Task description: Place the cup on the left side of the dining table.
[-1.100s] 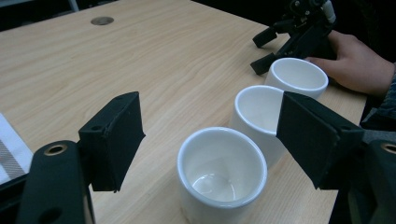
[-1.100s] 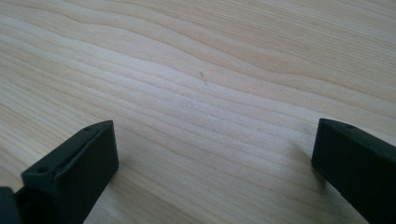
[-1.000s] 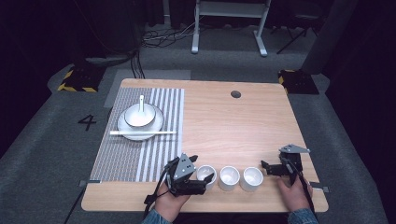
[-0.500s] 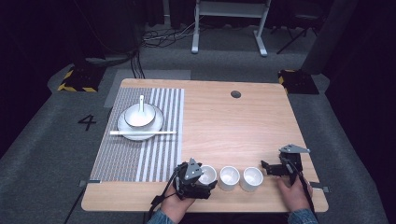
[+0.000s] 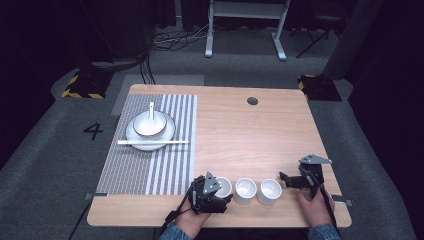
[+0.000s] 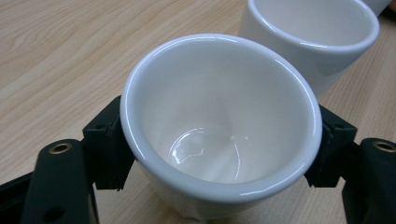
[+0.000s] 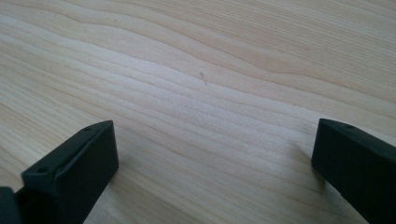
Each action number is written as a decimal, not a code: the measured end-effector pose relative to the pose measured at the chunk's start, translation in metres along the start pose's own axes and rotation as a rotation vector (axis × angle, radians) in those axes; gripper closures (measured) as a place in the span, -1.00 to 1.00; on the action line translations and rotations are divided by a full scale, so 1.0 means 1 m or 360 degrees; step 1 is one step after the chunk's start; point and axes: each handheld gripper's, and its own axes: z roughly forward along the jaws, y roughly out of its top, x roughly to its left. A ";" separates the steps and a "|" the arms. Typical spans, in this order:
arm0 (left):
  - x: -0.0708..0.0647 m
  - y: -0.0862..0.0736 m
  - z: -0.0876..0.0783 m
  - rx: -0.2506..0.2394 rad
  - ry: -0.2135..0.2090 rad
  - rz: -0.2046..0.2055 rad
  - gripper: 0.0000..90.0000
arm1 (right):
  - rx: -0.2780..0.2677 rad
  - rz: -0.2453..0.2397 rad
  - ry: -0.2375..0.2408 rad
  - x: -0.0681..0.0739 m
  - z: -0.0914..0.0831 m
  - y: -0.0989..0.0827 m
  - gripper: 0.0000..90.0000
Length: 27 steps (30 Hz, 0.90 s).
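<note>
Left tongs [image 6: 219, 154] have just slid around the nearest white cup [image 6: 222, 126], pinching it, ready to lift; right tongs [image 7: 210, 172] spread, idle.

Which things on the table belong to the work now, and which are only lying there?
In the work: left gripper, its fingers on both sides of the left cup; middle cup; right cup.

Lying about: plate, bowl, spoon, chopsticks, striped mat.
</note>
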 end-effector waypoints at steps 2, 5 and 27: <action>0.000 -0.001 0.000 -0.0014 -0.0008 0.0001 -0.41 | -0.0001 -0.0002 0.0000 0.000 0.000 0.000 -0.99; -0.001 -0.004 0.001 -0.0052 0.0002 0.0009 -0.41 | -0.0002 -0.0002 -0.0001 0.000 0.000 0.000 -0.99; -0.001 -0.011 0.004 -0.0115 0.0012 0.0028 -0.40 | -0.0002 -0.0001 -0.0002 0.000 0.000 0.000 -0.99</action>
